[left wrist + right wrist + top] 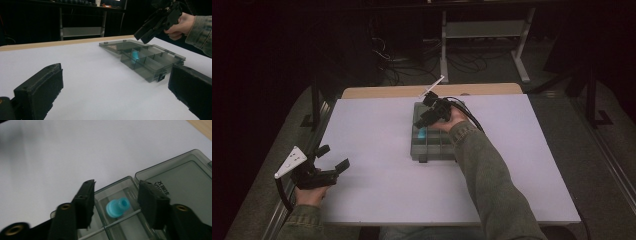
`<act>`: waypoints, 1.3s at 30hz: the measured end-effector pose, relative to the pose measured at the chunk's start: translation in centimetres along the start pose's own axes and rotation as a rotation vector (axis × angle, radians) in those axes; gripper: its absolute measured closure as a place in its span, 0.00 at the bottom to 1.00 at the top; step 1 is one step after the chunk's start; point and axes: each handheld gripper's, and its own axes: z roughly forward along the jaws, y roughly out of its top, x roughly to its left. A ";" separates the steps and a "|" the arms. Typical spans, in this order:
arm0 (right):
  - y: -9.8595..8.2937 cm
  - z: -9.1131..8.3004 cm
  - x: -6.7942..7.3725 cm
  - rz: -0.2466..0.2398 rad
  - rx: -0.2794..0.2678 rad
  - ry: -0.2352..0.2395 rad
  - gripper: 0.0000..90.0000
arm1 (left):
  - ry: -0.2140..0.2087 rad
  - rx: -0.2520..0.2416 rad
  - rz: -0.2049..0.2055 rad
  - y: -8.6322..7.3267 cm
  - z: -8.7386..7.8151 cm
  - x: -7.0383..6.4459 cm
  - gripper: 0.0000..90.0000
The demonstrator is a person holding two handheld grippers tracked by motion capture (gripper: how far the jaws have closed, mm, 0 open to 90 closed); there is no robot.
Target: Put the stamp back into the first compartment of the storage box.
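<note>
A grey see-through compartment box (434, 150) lies on the white table, its lid (185, 180) folded open at the far side. A small blue plug-like piece (421, 134) rests in one far-left compartment. My right gripper (421, 120) hovers just above that compartment and is open; in the right gripper view its jaws (117, 186) stand either side of the blue piece (117, 207) without touching it. My left gripper (334, 156) is held low at the table's near left, open and empty. The left gripper view looks between its jaws (115, 85) toward the box (150, 67) and the right gripper (143, 36).
The white tabletop (377, 190) spreads wide around the box. A wooden edge (387, 92) runs along its far side. Beyond it stand a white metal frame (484, 30) and tangled cables on the dark floor.
</note>
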 end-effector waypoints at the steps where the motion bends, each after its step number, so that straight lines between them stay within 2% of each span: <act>1: -0.1 -0.3 0.0 0.023 0.004 -0.008 0.38 | -0.001 -0.001 0.000 0.0 0.0 0.0 0.00; 3: -0.2 -0.7 -0.2 0.018 -0.003 -0.011 0.30 | 0.000 0.000 0.000 0.0 0.0 0.0 0.00; 6: -0.5 -1.6 -0.2 0.039 -0.016 -0.023 0.16 | -0.001 0.001 0.002 0.0 0.0 0.0 0.00; 9: -0.8 -2.4 -0.2 0.046 -0.024 -0.041 0.09 | -0.002 0.004 0.004 0.0 0.1 0.0 0.00; 12: -1.2 -3.2 -0.2 0.076 -0.043 -0.051 0.03 | -0.001 0.005 0.004 0.0 0.1 0.0 0.00; 13: -1.3 -3.3 -0.2 0.078 -0.049 -0.052 0.02 | -0.001 0.007 0.005 0.0 0.0 0.0 0.00; 15: -1.4 -3.7 0.0 0.115 -0.067 -0.043 0.00 | 0.001 0.007 0.004 0.0 0.0 0.0 0.00; 18: -1.8 -4.3 0.0 0.124 -0.090 -0.038 0.00 | 0.002 0.008 0.005 0.0 0.1 0.0 0.00; 22: -2.3 -4.9 0.0 0.124 -0.101 -0.037 0.00 | -0.001 0.009 0.005 -0.1 0.2 -0.1 0.00; 31: -3.8 -7.1 0.1 0.118 -0.163 -0.055 0.00 | -0.003 0.012 0.010 -0.1 0.3 -0.1 0.00; 39: -4.9 -8.2 0.1 0.115 -0.190 -0.053 0.00 | -0.002 0.011 0.007 0.0 0.3 -0.1 0.00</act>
